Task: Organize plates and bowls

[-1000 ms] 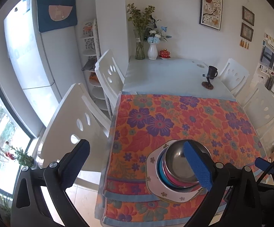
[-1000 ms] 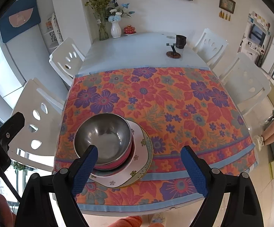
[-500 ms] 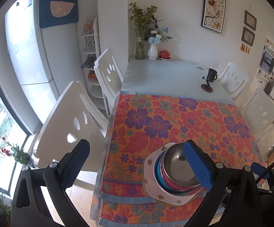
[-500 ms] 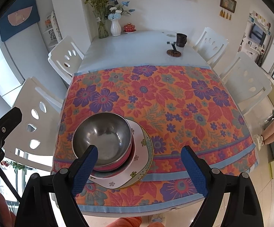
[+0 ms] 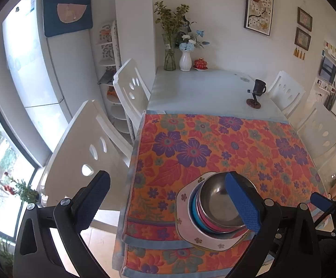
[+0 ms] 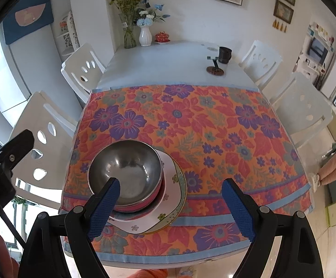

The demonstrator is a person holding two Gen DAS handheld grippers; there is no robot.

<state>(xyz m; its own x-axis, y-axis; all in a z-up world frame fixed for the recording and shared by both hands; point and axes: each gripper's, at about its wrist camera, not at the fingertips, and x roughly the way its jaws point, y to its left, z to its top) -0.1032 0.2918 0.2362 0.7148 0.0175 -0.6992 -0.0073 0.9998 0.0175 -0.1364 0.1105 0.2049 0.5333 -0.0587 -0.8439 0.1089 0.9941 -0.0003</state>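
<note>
While both grippers hang above the table's near edge, a finished-looking stack sits on the floral cloth.

Stack: steel bowl nested in a pink bowl and a blue bowl, all on a white flowered plate with a green-rimmed plate beneath; lower centre-left of the right wrist frame, lower centre-right of the left wrist frame.

Left gripper: fingers spread wide, holding nothing; one pad before the white chair at lower left, the other overlapping the steel bowl in the frame.

Right gripper: fingers spread wide, holding nothing; left pad overlaps the steel bowl's near rim in the frame, contact cannot be told; right pad over bare cloth.

Cloth: orange with purple flowers, covering the near half of the table.

Far end, upper centre: white vase, glass vase, red lidded cup.

Upper right of table: dark cup beside a small stand.
</note>
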